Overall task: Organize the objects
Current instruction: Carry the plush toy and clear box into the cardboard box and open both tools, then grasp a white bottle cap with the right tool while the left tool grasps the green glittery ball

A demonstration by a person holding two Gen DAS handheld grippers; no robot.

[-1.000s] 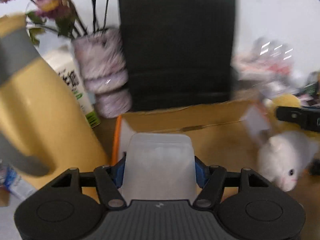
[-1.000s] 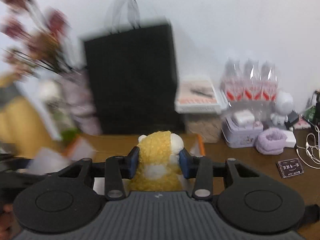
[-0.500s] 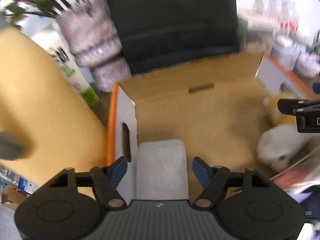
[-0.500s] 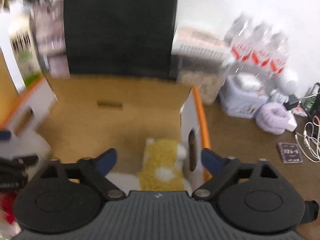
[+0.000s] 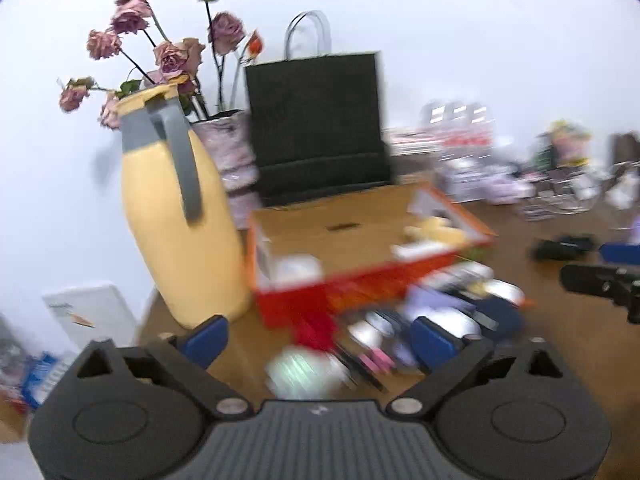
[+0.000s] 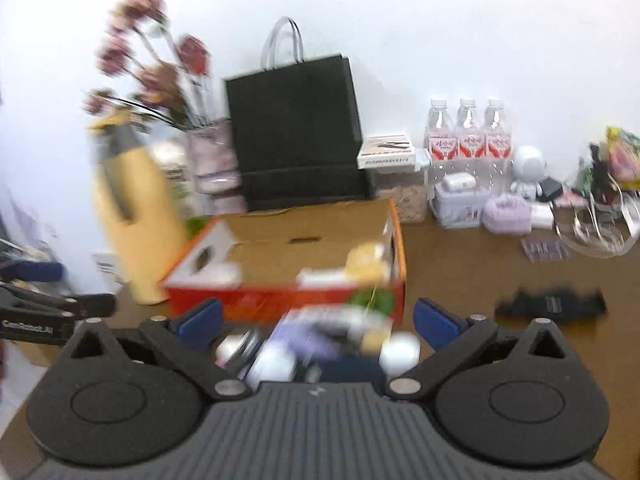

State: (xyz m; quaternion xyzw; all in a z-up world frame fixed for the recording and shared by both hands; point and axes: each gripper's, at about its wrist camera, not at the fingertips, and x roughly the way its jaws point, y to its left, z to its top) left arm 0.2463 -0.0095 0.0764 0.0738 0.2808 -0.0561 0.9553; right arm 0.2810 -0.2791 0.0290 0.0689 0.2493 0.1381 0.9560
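We see both tongs spread wide with nothing between their blue pads: the left gripper (image 5: 318, 340) has its jaws opening over a blurred scatter of small objects (image 5: 404, 332) on the brown table (image 5: 560, 344), and the right gripper (image 6: 316, 322) has its jaws opening just in front of the same heap. Neither holds anything. Beyond the clutter stands the orange cardboard box (image 5: 360, 280), its top open; inside it we make out a pale translucent container (image 5: 298, 268) near the left wall and a yellow plush toy (image 6: 366, 260) near the right wall — both lie free in the box, apart from the pads. A tall yellow jug with a grey handle (image 5: 176, 216) stands just beside the box on its left, with a vase of dried pink roses (image 5: 160, 56) behind it. A black paper bag (image 6: 296, 136) stands upright against the white wall behind the box. To the right, well apart, we see three water bottles (image 6: 468, 132), a lilac knitted item (image 6: 506, 214) and a black object (image 6: 550, 304) lying on the table. Much of the near clutter is too blurred for us to name.
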